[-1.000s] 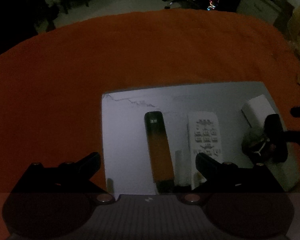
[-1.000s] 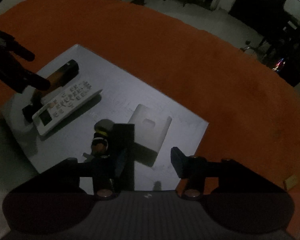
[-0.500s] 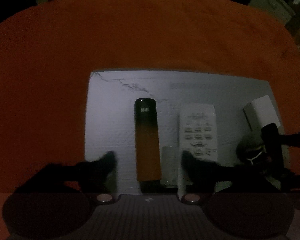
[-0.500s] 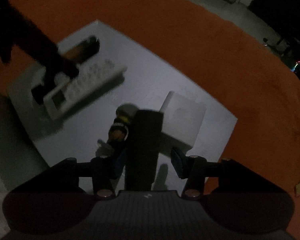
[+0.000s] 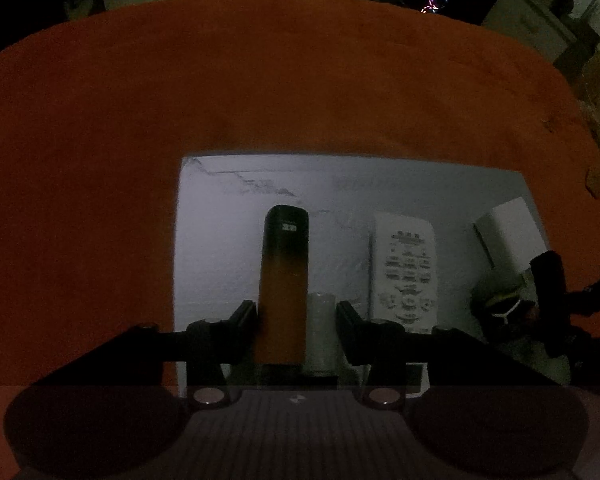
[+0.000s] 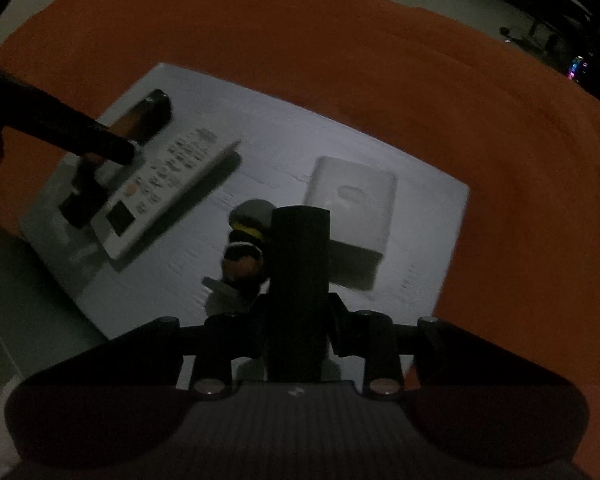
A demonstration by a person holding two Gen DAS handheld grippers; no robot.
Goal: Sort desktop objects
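Observation:
On a white board (image 5: 228,264) lie an orange tube with a black cap (image 5: 284,280) and, tight against it, a small white cylinder (image 5: 321,320). My left gripper (image 5: 296,316) is closing on the pair: one pad touches the tube, the other the white cylinder. In the right wrist view one of its dark fingers (image 6: 100,142) reaches over the tube (image 6: 144,120). My right gripper (image 6: 300,312) is shut on an upright black cylinder (image 6: 300,264), also visible from the left (image 5: 548,292). A small figurine with a grey cap (image 6: 246,248) stands just left of it.
A white remote (image 6: 168,184) lies beside the tube, keys up. A white rectangular box (image 6: 352,204) sits behind the black cylinder. The board rests on a wide orange cloth (image 5: 260,80). Dark furniture and coloured lights stand beyond the table's far edge.
The left jaws came in from wide apart to touch the tube and white cylinder. The right jaws drew together onto the black cylinder. Both views tilted a little.

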